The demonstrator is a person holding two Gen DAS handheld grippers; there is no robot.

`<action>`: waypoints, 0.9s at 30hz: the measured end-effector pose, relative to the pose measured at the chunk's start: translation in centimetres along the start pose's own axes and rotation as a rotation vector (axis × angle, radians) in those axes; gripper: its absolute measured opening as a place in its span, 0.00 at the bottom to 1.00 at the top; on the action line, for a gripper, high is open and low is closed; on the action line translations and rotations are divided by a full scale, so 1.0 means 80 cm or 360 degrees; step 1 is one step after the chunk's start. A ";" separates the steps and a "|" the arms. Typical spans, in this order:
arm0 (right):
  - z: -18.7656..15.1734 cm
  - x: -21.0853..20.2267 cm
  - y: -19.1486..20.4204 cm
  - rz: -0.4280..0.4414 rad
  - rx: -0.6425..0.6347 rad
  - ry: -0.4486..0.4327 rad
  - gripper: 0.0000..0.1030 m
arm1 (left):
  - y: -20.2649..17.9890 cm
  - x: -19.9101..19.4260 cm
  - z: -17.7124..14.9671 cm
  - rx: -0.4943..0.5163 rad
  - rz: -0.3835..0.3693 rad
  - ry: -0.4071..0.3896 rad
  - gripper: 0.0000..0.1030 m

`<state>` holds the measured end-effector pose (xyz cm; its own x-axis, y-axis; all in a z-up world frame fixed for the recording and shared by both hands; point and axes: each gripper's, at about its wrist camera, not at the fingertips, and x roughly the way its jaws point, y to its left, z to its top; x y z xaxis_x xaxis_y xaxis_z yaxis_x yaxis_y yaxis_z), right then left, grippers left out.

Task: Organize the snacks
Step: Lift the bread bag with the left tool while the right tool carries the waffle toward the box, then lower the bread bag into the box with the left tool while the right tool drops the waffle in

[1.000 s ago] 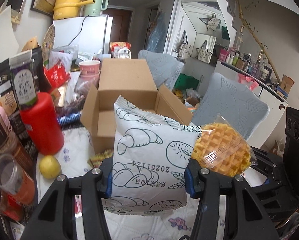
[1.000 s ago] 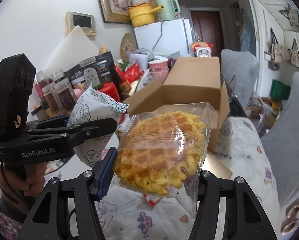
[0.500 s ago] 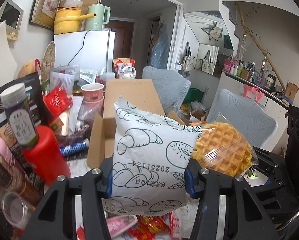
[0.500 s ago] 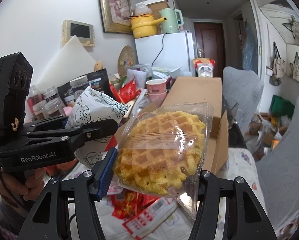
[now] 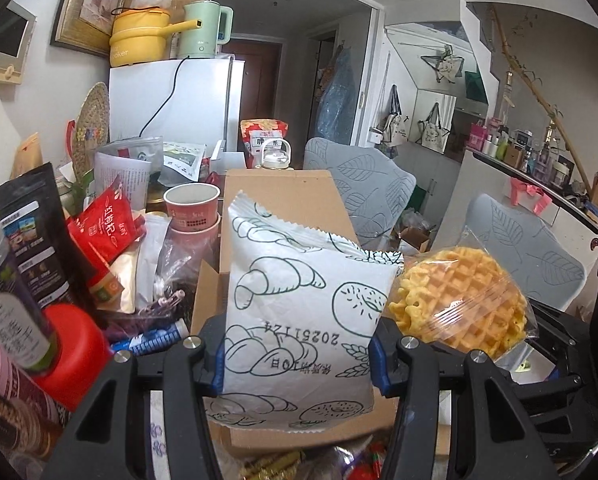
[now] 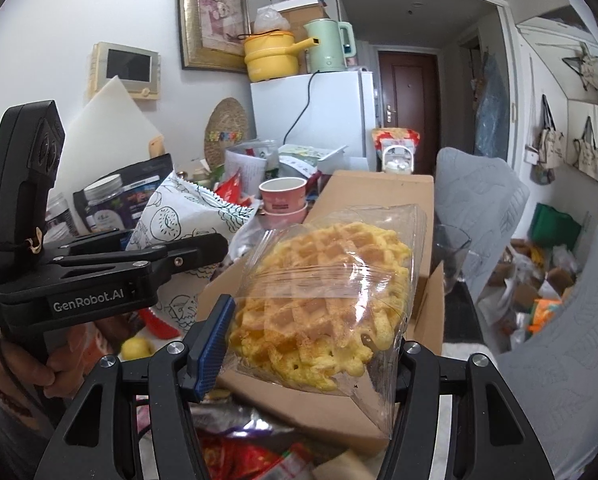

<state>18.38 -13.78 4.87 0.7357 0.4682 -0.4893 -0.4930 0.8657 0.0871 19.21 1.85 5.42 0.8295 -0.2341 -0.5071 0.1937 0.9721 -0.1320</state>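
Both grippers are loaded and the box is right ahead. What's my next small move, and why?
Probably carry both a little further forward over the open cardboard box, then lower. The left gripper is shut on the white bread packet, the right gripper on the bagged waffle, and both snacks look short of the box's opening.
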 end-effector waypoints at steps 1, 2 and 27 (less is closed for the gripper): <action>0.003 0.006 -0.003 -0.0003 0.0000 0.0003 0.58 | 0.001 0.009 0.003 0.0000 0.0005 0.0007 0.51; 0.005 0.011 -0.006 -0.0007 0.0001 0.0007 0.58 | 0.002 0.017 0.006 -0.0002 0.0008 0.0014 0.51; 0.022 0.145 -0.079 -0.0122 0.0103 0.0352 0.58 | 0.009 0.173 0.023 0.0063 0.0155 0.0340 0.51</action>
<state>30.85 -13.53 0.20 0.6469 0.3566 -0.6741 -0.4036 0.9101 0.0941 31.81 -0.67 -0.12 0.7162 -0.1324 -0.6852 0.1422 0.9889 -0.0425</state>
